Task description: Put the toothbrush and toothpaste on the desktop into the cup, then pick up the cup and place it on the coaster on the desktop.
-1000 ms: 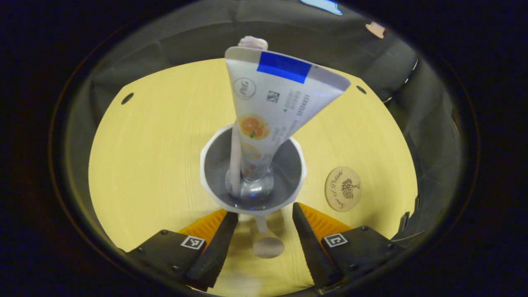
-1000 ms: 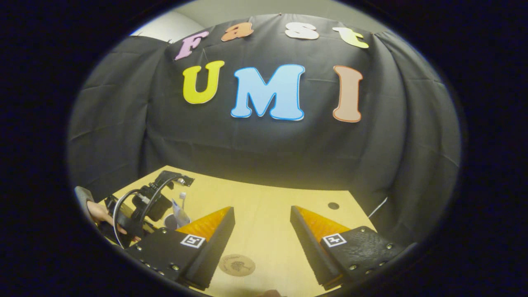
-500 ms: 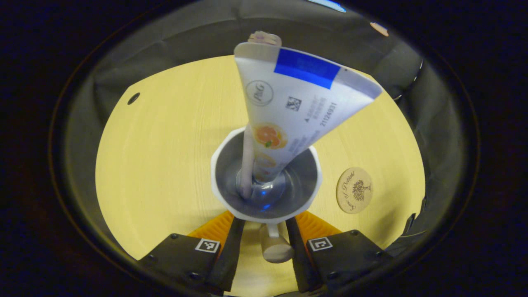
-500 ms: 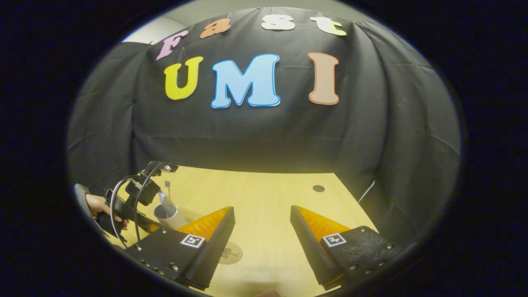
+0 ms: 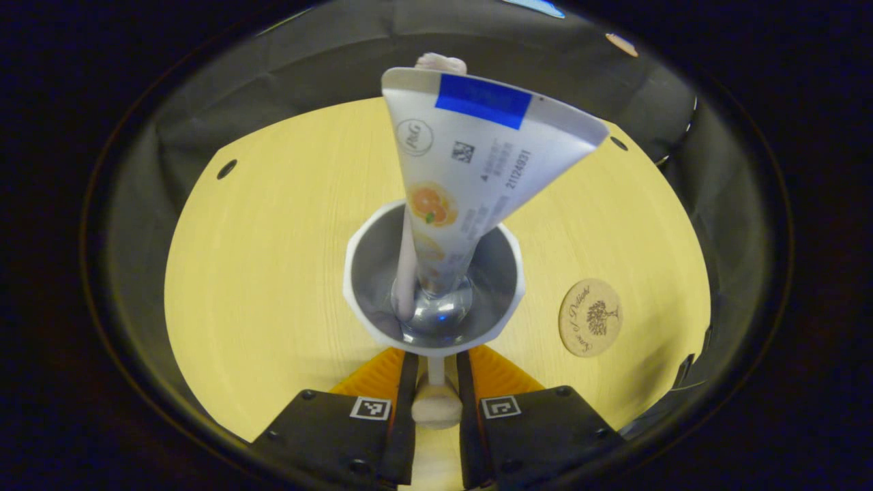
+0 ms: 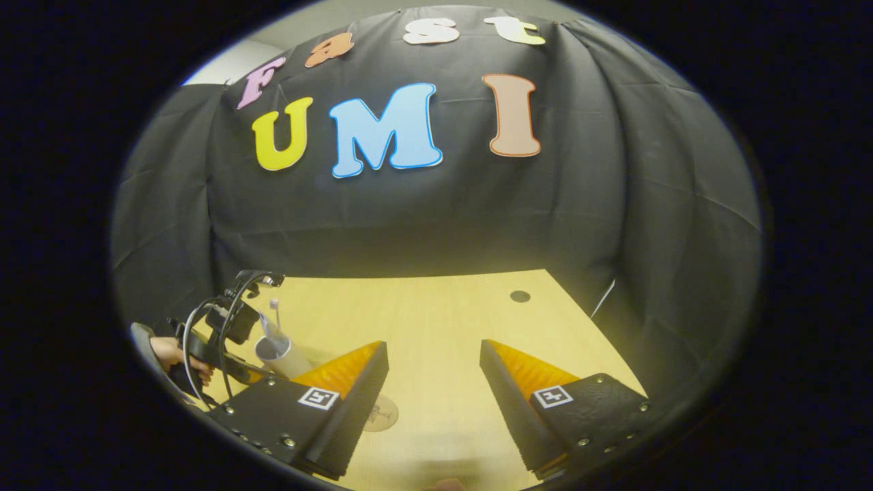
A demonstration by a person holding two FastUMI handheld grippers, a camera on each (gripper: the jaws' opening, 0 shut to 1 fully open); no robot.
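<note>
In the left gripper view, the left hand-held gripper (image 5: pixel 434 402) has its two fingers drawn in close on either side of the handle (image 5: pixel 435 402) of the white cup (image 5: pixel 361 273), pinching that handle between them. The cup stands near the middle of the pale wooden bench (image 5: pixel 273 239), seen from above so that its grey inside shows. The toothpaste (image 5: pixel 470 170) tube stands in it cap-down, its flat crimped end with a blue band pointing up and toward the camera. The toothbrush (image 5: pixel 407 266) stands in the cup just left of the tube, its head peeking out past the tube's top edge. The round wooden coaster (image 5: pixel 590 317) lies flat on the bench to the right of the cup, apart from it (whether the cup's base rests on the bench cannot be told from this angle).

In the right gripper view, the right hand-held gripper (image 6: pixel 434 402) hangs over the near part of the bench (image 6: pixel 436 320) with its fingers spread wide and nothing between them. At the far left a hand (image 6: pixel 170 351) holds the left hand-held gripper (image 6: pixel 256 372) beside the cup (image 6: pixel 279 356), with toothbrush (image 6: pixel 275 310) and toothpaste (image 6: pixel 271 329) sticking up. The coaster (image 6: pixel 382 414) peeks out beside the right gripper's left finger.
</note>
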